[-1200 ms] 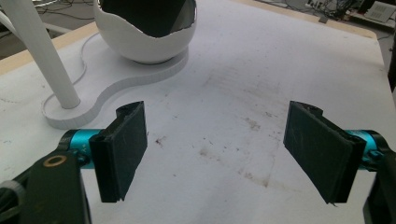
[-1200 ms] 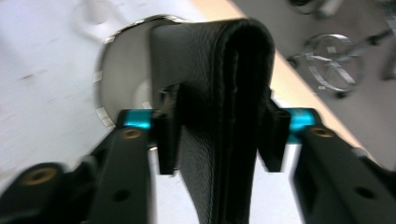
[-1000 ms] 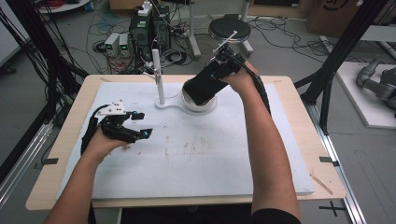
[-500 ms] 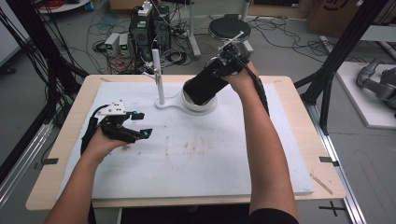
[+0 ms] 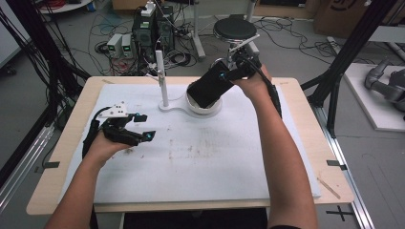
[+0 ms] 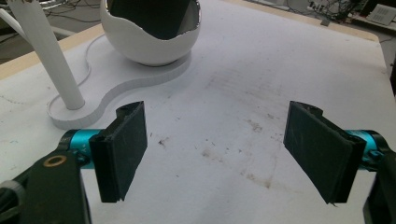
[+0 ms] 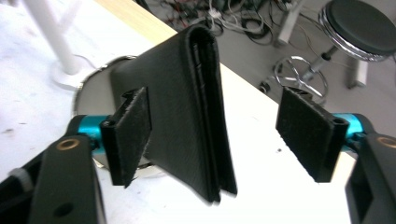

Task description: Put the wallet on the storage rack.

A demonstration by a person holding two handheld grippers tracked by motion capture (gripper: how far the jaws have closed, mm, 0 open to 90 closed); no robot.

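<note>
So the black wallet [image 5: 208,87] now sits tilted in the white egg-shaped bowl [image 5: 204,105] near the far edge of the desk [image 5: 305,157], its lower end down in the bowl and its upper end leaning up toward the right gripper [image 5: 237,72]. A second ago that gripper was clamped on it; its jaws have just been opening, and the hand has backed off a little toward the far right corner. In the right gripper view the wallet [image 7: 187,107] stands between the spread pads, lying against one pad with a clear gap to the other, so nothing's pinching it. The left gripper [image 5: 141,127] hasn't budged near the left edge, jaws wide apart with nothing but bare desk between them. A white post [image 5: 162,78] stands just beside the bowl on the same base.
</note>
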